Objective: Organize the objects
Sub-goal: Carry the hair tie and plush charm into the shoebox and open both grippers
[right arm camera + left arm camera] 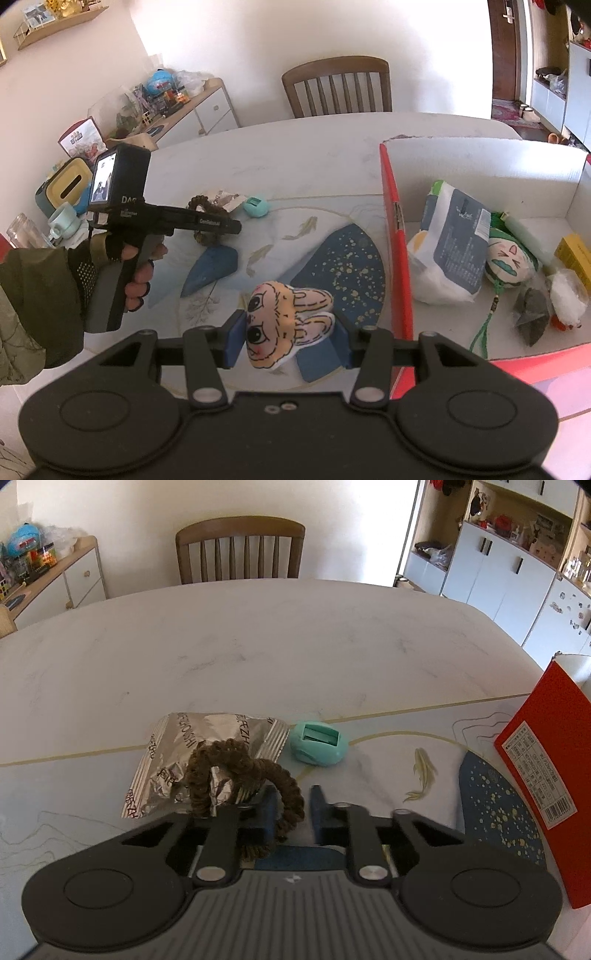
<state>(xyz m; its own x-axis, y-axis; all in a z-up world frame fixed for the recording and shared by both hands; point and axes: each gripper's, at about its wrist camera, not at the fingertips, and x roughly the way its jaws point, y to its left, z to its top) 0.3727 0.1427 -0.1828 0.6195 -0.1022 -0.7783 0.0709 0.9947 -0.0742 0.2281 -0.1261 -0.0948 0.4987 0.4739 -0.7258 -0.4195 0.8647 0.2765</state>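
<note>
My left gripper (293,794) stands over the table mat with a brown braided hair tie (236,771) looped around its left finger; the jaws stand a little apart with nothing between them. A silver foil packet (177,753) lies under the tie and a mint-green oval gadget (319,743) sits beside it. My right gripper (290,332) is shut on a small rabbit plush (288,317), held just above the mat, left of the red box (397,236). The left gripper also shows in the right wrist view (221,225).
The red box holds a tissue pack (454,243), a green-haired plush (508,260), a yellow box (576,258) and small items. A wooden chair (240,550) stands at the table's far side. A sideboard (192,107) with clutter stands at left.
</note>
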